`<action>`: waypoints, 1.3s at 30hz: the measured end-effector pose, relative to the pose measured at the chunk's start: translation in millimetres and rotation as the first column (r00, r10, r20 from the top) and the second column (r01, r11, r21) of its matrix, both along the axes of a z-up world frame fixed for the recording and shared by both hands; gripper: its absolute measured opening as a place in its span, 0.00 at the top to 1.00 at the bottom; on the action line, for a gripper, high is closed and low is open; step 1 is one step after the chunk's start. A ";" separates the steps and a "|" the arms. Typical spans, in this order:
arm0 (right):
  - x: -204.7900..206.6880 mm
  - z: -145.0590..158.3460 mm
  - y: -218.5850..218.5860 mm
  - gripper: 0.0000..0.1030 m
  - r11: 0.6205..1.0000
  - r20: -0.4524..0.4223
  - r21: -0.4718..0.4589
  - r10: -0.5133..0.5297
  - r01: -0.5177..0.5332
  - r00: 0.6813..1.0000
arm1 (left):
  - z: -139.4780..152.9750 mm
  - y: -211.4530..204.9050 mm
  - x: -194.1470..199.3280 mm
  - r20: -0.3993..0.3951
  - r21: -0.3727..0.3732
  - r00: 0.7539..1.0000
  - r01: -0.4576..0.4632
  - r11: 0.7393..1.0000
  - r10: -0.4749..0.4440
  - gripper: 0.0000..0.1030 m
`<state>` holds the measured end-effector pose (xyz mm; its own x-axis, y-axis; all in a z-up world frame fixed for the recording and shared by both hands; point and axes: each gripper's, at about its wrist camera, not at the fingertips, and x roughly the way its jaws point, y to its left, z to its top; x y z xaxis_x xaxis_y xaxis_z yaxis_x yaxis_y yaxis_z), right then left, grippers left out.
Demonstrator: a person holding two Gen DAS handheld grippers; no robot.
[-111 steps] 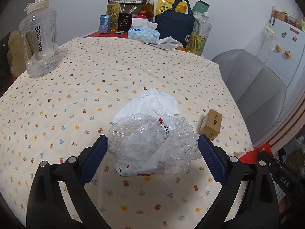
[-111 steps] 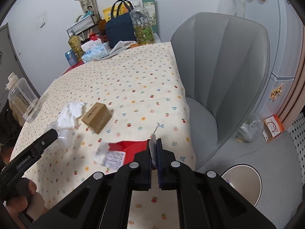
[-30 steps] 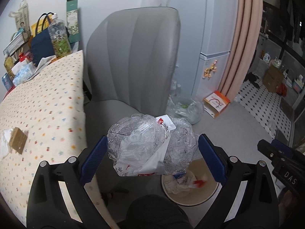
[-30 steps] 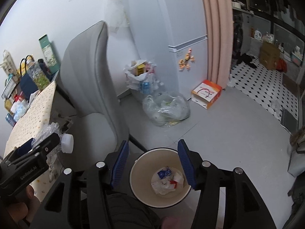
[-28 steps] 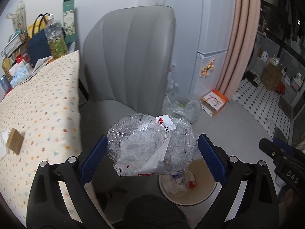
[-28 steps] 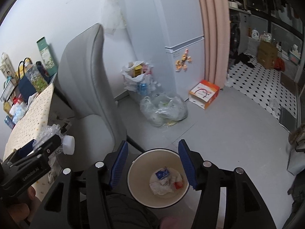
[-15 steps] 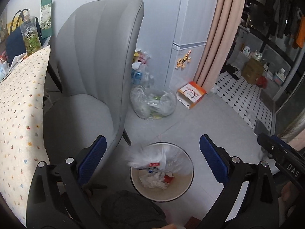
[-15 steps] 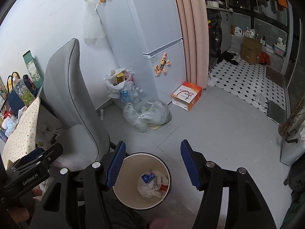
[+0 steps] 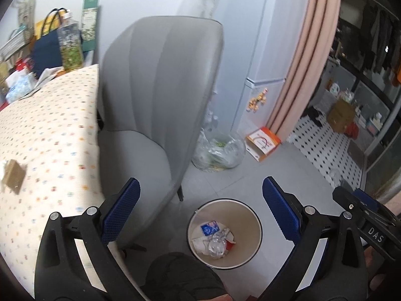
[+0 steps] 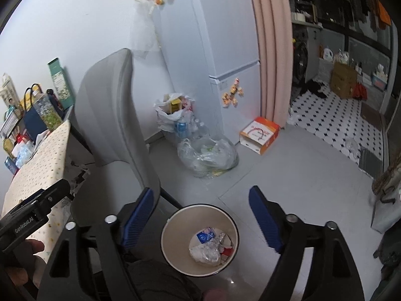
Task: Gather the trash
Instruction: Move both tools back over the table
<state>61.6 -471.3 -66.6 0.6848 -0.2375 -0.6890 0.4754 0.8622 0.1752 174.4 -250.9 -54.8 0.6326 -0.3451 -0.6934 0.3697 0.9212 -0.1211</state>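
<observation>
Grey floor tiles carry a round waste bin [image 9: 255,228] standing upright, mouth facing up, beside the grey chair [image 9: 160,95]. Inside lies the crushed clear bottle [image 9: 216,244] among paper scraps; its long axis cannot be told. Above it the left gripper [image 9: 200,208] hangs spread wide and empty, and the right gripper [image 10: 200,212] is opening, nothing between its jaws.
</observation>
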 end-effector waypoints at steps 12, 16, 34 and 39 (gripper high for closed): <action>19.1 40.7 90.1 0.08 0.988 0.051 -0.076 0.140 -0.136 0.989 | 30.3 103.0 -8.9 0.058 -0.070 0.984 -0.166 0.984 0.170 0.06; 24.0 51.6 120.3 0.08 0.978 0.061 -0.092 0.191 -0.185 0.980 | 36.7 133.8 -13.6 0.071 -0.088 0.972 -0.217 0.972 0.224 0.06; 50.6 79.2 264.7 0.08 0.890 0.080 -0.124 0.449 -0.438 0.890 | 40.0 274.6 -28.4 0.058 -0.122 0.882 -0.459 0.880 0.468 0.06; 59.6 76.9 289.1 0.08 0.866 0.077 -0.120 0.495 -0.485 0.865 | 37.4 305.4 -29.7 0.047 -0.121 0.852 -0.513 0.850 0.521 0.06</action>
<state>121.2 -182.2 10.3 0.7946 0.0873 -0.6008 -0.0289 0.9939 0.1062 144.8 54.5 -17.4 0.7875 -0.0183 -0.6160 -0.1453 0.9659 -0.2144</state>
